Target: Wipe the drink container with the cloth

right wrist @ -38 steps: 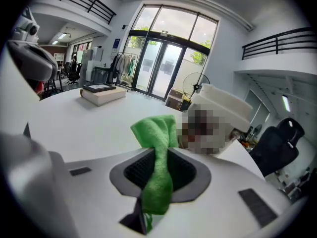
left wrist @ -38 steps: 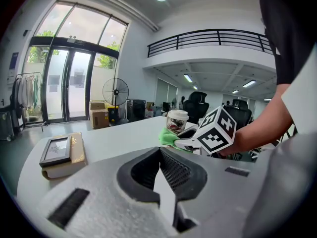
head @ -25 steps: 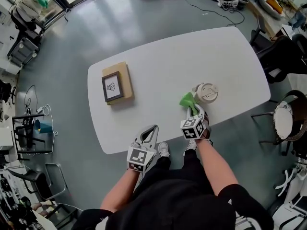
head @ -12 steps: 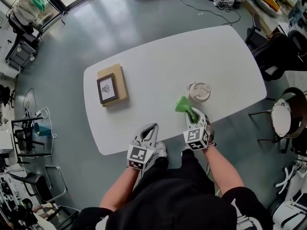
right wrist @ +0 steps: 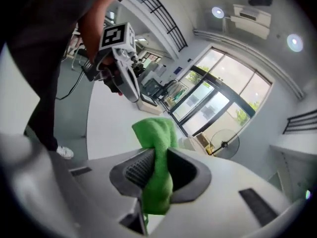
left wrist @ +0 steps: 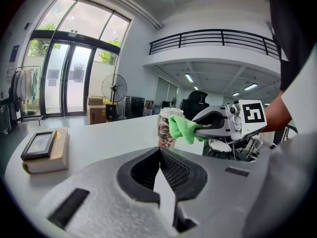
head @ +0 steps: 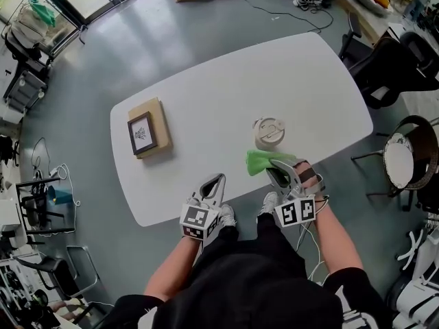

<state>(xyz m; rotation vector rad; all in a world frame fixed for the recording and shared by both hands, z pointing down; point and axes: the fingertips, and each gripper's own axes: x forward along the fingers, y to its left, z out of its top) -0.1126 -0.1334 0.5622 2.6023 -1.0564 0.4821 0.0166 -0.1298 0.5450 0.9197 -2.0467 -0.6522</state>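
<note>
A lidded paper drink cup stands upright on the white table, near its front edge. My right gripper is shut on a green cloth, which it holds just in front of the cup and apart from it. In the right gripper view the cloth bunches between the jaws and hides most of the cup. My left gripper hovers shut and empty at the table's front edge, to the cup's left. From the left gripper view, the cup stands behind the cloth.
A framed picture lies on a tan book at the table's left side. Dark office chairs and a round stool stand to the right of the table. The person's legs press close to the front edge.
My right gripper has drawn the cloth back from the cup's side toward the front edge and turned to the left. The left gripper has stayed in place.
</note>
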